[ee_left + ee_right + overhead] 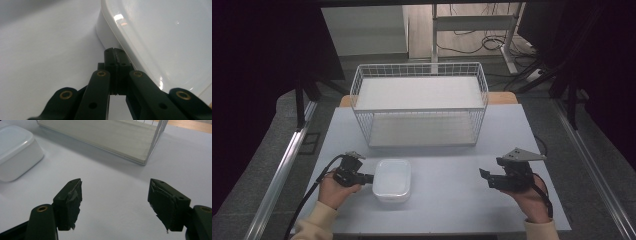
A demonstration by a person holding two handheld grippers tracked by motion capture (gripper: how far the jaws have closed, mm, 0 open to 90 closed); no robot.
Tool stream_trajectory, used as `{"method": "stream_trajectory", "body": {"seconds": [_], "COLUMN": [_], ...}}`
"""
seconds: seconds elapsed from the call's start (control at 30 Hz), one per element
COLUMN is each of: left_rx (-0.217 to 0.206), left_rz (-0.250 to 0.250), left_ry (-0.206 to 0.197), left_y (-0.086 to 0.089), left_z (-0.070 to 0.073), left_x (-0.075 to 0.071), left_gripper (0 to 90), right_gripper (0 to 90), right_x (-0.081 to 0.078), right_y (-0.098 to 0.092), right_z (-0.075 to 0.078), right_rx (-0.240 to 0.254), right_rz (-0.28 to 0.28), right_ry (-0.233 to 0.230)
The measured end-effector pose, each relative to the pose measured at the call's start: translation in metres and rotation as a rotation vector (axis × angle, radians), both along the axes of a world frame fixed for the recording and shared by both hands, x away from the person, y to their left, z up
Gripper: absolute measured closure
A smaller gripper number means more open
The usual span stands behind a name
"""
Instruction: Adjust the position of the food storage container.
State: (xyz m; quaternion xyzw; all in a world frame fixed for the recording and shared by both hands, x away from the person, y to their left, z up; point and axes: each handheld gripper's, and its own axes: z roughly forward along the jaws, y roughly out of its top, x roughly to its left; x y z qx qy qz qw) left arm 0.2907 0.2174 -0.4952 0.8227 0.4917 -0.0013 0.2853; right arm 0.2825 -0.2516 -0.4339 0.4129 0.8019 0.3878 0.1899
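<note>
White lidded container (392,180) on the grey table (452,200), at 6 o'clock from the wire basket (419,107) and well apart from it. Left gripper (368,177) at 9 o'clock of the container, jaws pressed together with nothing between them, tips against the container's left wall just under the lid rim; same contact in the left gripper view, closed tips (115,53) at the wall of the container (160,37). Right gripper (484,177) well off at 3 o'clock, jaws spread wide and empty; in the right gripper view the two pads (72,197) stand apart over bare table, container (17,152) far off at 10 o'clock, basket (150,150) at 12 o'clock. Step in hand, as judged: nudging the container sideways with closed tips, toward the open gripper or into line with the basket shelf. To do well: keep the push low on the wall and through the middle of the side, since an off-centre push probably spins the box; keep tips clear of the lid lip to avoid popping it; slow, level travel; right jaws kept spread and low, ready to meet the 3 o'clock wall. Contents not discernible through the lid.
</note>
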Motion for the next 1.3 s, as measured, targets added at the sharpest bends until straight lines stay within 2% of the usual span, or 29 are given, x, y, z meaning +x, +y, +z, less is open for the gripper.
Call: {"method": "stream_trajectory", "body": {"seconds": [0.03, 0.17, 0.37, 0.47, 1.0, 1.07, 1.13, 1.17, 1.23, 1.3], "left_rx": [-0.002, -0.018, -0.047, -0.047, -0.078, -0.102, -0.108, -0.113, -0.098, -0.118], "left_rz": [-0.025, -0.060, -0.106, -0.126, -0.137, -0.141, -0.144, -0.144, -0.136, -0.119], "left_ry": [-0.001, 0.003, 0.005, 0.006, 0.009, 0.007, 0.005, -0.001, -0.038, -0.059], "left_y": [-0.010, -0.031, -0.056, -0.065, -0.079, -0.082, -0.082, -0.082, -0.076, -0.071], "left_z": [0.000, 0.000, 0.001, 0.000, -0.005, -0.004, -0.003, -0.002, 0.004, 0.010], "left_x": [0.002, 0.004, 0.003, 0.002, -0.002, -0.002, -0.003, -0.003, -0.007, -0.010], "left_gripper": [90.0, 90.0, 90.0, 90.0, 90.0, 90.0, 90.0, 90.0, 89.9, 89.5], "right_gripper": [27.6, 27.6, 27.6, 27.6, 27.6, 27.4, 27.4, 27.4, 27.3, 26.8], "right_x": [0.000, 0.001, 0.001, 0.001, 0.002, 0.002, 0.002, 0.001, -0.001, -0.003], "right_y": [0.000, 0.000, 0.000, -0.001, -0.001, -0.001, -0.001, 0.000, 0.003, 0.004], "right_z": [0.000, -0.001, -0.001, -0.001, -0.002, -0.002, -0.002, -0.001, 0.001, 0.002], "right_rx": [0.002, -0.002, -0.003, 0.001, 0.007, 0.016, 0.022, 0.027, 0.030, 0.031], "right_rz": [0.001, 0.003, 0.003, 0.000, -0.014, -0.028, -0.033, -0.032, -0.031, -0.033], "right_ry": [0.002, 0.006, 0.007, 0.009, 0.013, 0.014, 0.015, 0.013, 0.006, -0.002]}}
